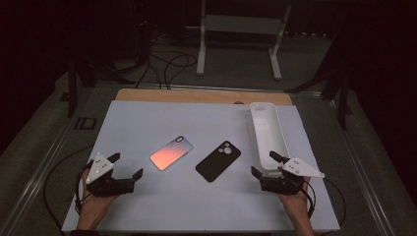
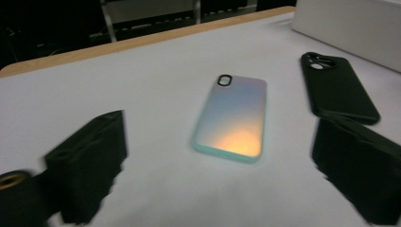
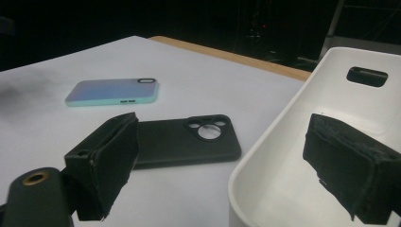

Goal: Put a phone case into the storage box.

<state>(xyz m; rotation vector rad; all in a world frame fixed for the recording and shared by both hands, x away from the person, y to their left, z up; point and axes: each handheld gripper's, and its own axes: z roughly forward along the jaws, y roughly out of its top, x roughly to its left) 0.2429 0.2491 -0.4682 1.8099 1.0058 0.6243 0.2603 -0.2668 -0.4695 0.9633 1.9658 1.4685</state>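
Tongs both wide, nothing held; two phone cases out on the mat, bin empty as far as visible.

Left gripper (image 1: 129,166) sits near-left, jaws spread, nothing between them, apart from the iridescent case (image 1: 171,152), which lies flat, camera hole far. Right gripper (image 1: 263,164) near-right, jaws gaping across the near wall of the white bin (image 1: 255,129), one jaw inside, one outside, not clamping it. Black case (image 1: 218,161) lies flat between iridescent case and bin, just left of the bin. My read: if the job is loading cases into the bin, neither is in yet, both pickups remain.
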